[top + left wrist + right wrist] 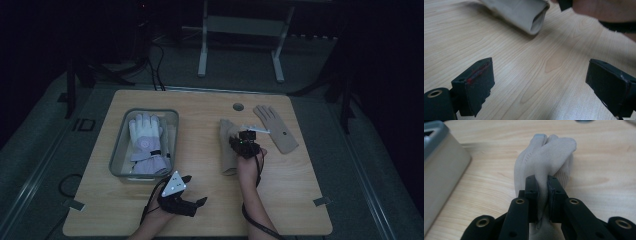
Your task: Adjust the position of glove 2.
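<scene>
Right tongs (543, 195) were clamped on a pinch of the beige glove (546, 160), fabric bunched between the pads. In the high view the glove (228, 150) lay at about 3 o'clock of the tabletop (200, 210) centre, just left of the right tongs (246, 145). Its mate, a flat beige glove (276, 127), sat at 1 o'clock from it, apart. The grey bin (120, 170) at 9 o'clock already held a white glove (145, 140).

Left tongs (192, 200) were open and empty, parked near the front edge at 7 o'clock; its own view showed both pads (477, 82) wide apart over bare wood, the glove cuff (536, 22) beyond.

My read: the step was carrying this glove to the bin. To do it well:
- Grip was a thin fold only, so lift slowly; a jerk could let it slip.
- Raise until the cuff cleared the tabletop, else it would drag.
- Clear the bin's near wall before lowering.
- Release over the open part of the bin, not on the rim.
- Left tongs could pinch the cuff if it sagged.
</scene>
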Action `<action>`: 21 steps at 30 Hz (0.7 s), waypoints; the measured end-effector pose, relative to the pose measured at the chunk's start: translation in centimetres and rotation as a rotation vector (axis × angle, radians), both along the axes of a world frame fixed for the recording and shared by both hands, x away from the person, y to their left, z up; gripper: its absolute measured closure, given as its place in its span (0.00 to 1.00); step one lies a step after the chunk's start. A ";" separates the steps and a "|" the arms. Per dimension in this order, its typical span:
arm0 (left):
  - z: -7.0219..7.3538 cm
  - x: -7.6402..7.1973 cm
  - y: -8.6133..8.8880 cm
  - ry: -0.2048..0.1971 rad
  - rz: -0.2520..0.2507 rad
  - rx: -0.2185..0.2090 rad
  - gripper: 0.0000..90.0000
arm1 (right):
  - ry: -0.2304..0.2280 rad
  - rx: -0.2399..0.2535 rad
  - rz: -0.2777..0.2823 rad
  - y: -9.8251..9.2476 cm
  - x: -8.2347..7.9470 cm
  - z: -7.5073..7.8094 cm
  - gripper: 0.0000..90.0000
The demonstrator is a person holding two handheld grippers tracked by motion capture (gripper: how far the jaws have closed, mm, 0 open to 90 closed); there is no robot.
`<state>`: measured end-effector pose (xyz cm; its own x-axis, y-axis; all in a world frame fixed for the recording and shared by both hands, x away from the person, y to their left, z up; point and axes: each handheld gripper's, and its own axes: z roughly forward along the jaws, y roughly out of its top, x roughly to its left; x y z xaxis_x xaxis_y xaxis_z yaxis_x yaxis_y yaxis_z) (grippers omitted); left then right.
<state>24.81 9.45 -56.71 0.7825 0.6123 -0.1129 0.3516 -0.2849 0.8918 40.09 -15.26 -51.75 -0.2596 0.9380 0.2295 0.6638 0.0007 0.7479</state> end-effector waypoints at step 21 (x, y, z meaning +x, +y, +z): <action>-0.3 0.1 0.0 0.019 -0.003 0.001 0.09 | 0.034 -0.026 0.061 -0.7 -0.1 -1.6 0.54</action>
<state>24.90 9.50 -56.98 0.7824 0.6097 -0.1271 0.3673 -0.2869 0.8848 39.99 -15.97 -53.39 -0.3094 0.9263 0.2151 0.6866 0.0612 0.7245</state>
